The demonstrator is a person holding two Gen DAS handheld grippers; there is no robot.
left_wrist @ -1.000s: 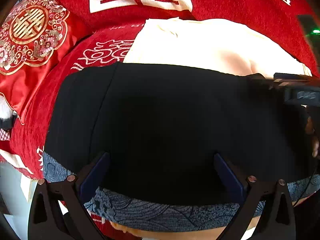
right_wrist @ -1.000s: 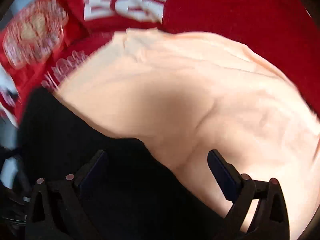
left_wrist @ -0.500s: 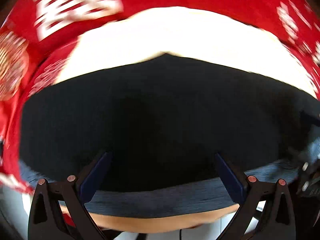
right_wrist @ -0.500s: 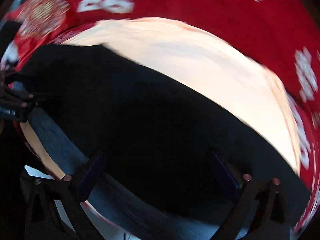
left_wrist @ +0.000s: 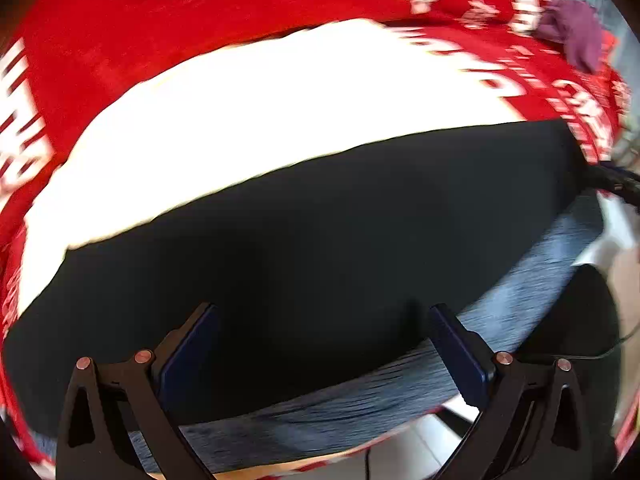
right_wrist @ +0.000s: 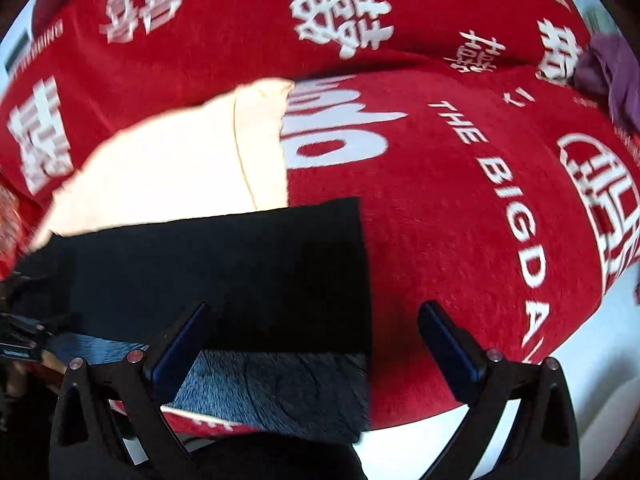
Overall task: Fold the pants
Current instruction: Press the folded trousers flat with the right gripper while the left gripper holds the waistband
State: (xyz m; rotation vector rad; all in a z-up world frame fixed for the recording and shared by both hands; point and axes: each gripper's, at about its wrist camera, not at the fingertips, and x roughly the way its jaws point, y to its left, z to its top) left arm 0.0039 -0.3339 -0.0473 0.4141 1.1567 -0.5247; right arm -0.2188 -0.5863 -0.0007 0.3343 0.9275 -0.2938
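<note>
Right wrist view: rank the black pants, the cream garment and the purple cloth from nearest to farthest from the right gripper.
From the right gripper:
1. black pants, directly ahead, partly between the open fingers.
2. cream garment, just beyond the pants, upper left.
3. purple cloth, far upper right on the red blanket.

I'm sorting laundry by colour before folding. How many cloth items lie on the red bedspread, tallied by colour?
Black pants with grey-blue waistband: 1
Cream garment: 1
Purple cloth: 1
Total: 3 on the red bedspread
</note>
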